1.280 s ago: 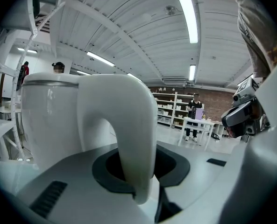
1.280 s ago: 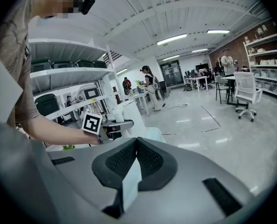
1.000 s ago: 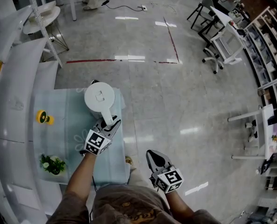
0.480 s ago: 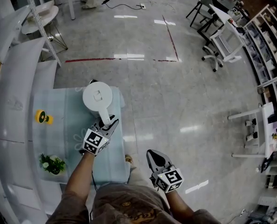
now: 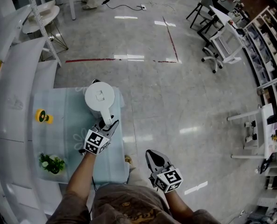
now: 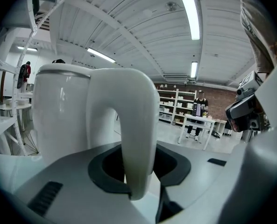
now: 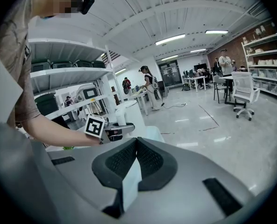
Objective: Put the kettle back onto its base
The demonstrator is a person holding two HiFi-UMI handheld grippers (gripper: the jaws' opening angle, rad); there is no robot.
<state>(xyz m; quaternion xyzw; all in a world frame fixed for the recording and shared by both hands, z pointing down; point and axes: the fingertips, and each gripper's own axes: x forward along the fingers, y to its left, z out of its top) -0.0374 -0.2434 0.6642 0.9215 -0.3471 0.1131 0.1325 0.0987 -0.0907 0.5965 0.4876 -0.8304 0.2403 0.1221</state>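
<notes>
A white kettle (image 5: 99,97) stands upright on the pale cloth-covered table (image 5: 68,129); I cannot see its base under it. My left gripper (image 5: 109,123) reaches in from the near side with the kettle's handle (image 6: 138,125) between its jaws. The jaws are opening: the handle lies against one pad, and a dark gap shows at the other. The kettle's body (image 6: 59,111) fills the left gripper view. My right gripper (image 5: 152,157) hangs over the floor to the right of the table, shut with nothing in it. The right gripper view shows the kettle (image 7: 122,111) far off.
On the table's left side stand a small yellow item (image 5: 44,117) and a green plant (image 5: 52,163). White shelving (image 5: 12,78) runs along the left. Glossy floor lies to the right, with desks and office chairs (image 5: 217,45) far back.
The kettle shifted a little to the left and came back to nearly the same spot with the left gripper at its handle. The right gripper has not moved.
</notes>
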